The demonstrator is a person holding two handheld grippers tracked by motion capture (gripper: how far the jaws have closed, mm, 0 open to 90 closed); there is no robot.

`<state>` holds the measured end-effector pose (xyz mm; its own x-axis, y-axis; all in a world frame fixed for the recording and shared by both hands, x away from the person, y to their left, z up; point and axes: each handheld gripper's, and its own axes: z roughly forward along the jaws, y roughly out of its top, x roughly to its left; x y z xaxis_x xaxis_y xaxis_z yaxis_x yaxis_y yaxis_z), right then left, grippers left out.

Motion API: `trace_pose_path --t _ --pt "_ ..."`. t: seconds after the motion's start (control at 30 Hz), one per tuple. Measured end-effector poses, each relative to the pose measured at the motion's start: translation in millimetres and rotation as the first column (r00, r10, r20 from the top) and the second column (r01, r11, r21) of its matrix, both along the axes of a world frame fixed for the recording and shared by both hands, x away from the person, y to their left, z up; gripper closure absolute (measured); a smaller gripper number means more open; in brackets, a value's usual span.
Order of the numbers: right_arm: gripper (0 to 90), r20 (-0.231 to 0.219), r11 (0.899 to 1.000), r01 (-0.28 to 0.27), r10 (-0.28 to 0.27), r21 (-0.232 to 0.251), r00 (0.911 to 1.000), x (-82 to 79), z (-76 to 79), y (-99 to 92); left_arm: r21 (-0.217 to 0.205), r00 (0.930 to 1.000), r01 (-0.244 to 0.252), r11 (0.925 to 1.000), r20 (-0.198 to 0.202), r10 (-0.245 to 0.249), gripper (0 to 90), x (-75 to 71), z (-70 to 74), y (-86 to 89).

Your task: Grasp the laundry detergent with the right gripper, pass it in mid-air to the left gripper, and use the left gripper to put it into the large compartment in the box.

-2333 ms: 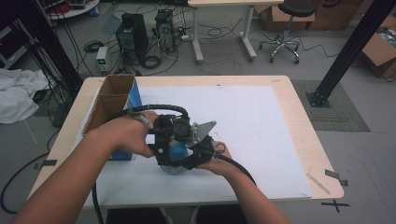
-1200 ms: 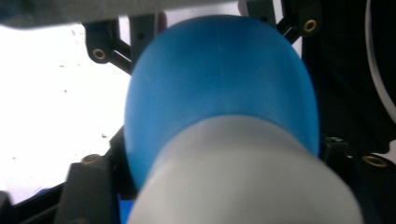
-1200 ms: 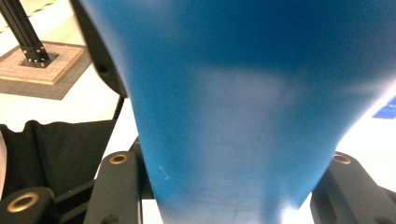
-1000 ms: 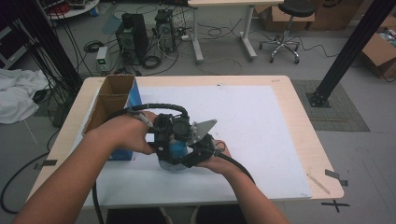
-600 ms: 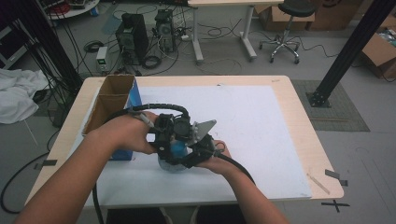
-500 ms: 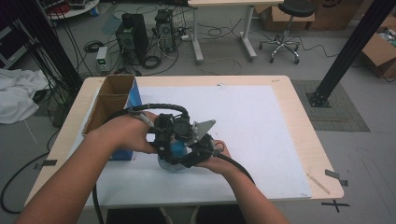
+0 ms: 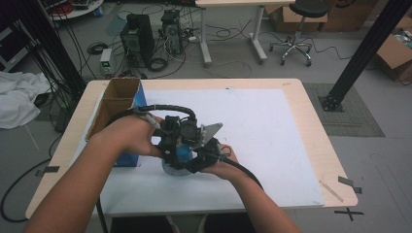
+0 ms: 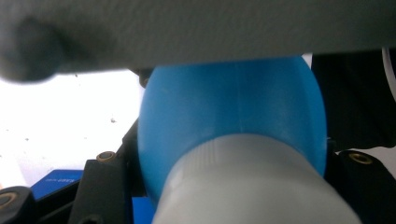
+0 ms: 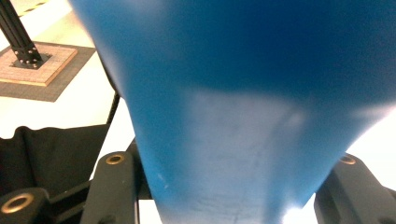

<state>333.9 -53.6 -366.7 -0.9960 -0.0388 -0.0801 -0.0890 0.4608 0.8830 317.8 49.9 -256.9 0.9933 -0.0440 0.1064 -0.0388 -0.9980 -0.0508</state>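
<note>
Both hands meet at the table's front middle around a blue bottle held just above the white mat. In the left gripper view its rounded blue body swells beyond a whitish ribbed cap, and my left gripper is shut on the bottle at that cap end. In the right gripper view the blue body sits between the jaws of my right gripper, which grips it; these jaws have just been opening a little. From above, the left gripper and right gripper sit side by side.
An open cardboard box stands at the table's left, with a blue box in front of it under my left wrist. The wooden table edge runs past the mat on the right. A black frame post stands off the table.
</note>
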Motion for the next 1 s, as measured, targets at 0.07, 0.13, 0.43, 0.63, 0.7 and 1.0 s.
trace_pose_path --t 0.07,0.13,0.43,0.63,0.7,1.0 --pt "43.6 0.026 1.000 0.005 -0.005 -0.009 0.9997 0.7 0.6 -0.8 0.002 1.0000 0.000 1.0000 0.001 0.000 39.7 0.6 1.1 -0.9" --pt "41.4 -0.014 1.000 0.000 0.000 0.004 0.9999 -2.5 0.7 -1.6 -0.002 1.0000 0.002 1.0000 -0.003 -0.002 39.7 1.0 2.4 -1.4" --pt "29.8 -0.029 1.000 0.015 -0.015 0.003 0.9995 1.7 1.0 -13.9 -0.011 0.9999 0.000 0.9999 -0.012 0.000 39.6 3.8 6.7 -1.5" --pt "17.9 -0.053 0.999 0.013 -0.015 -0.034 0.9985 2.5 4.2 -17.7 -0.017 0.9995 -0.011 0.9998 -0.028 0.011 39.6 6.5 9.4 0.2" --pt "13.8 -0.048 0.999 0.009 -0.011 -0.047 0.9988 3.5 5.6 -20.1 -0.019 0.9989 -0.027 0.9994 -0.038 0.027 39.6 7.1 11.5 0.7" --pt "0.0 -0.043 0.990 0.042 -0.048 -0.136 0.9979 4.8 20.5 -39.7 -0.011 0.9882 -0.143 0.9897 -0.058 0.142 39.5 17.3 24.8 5.8"
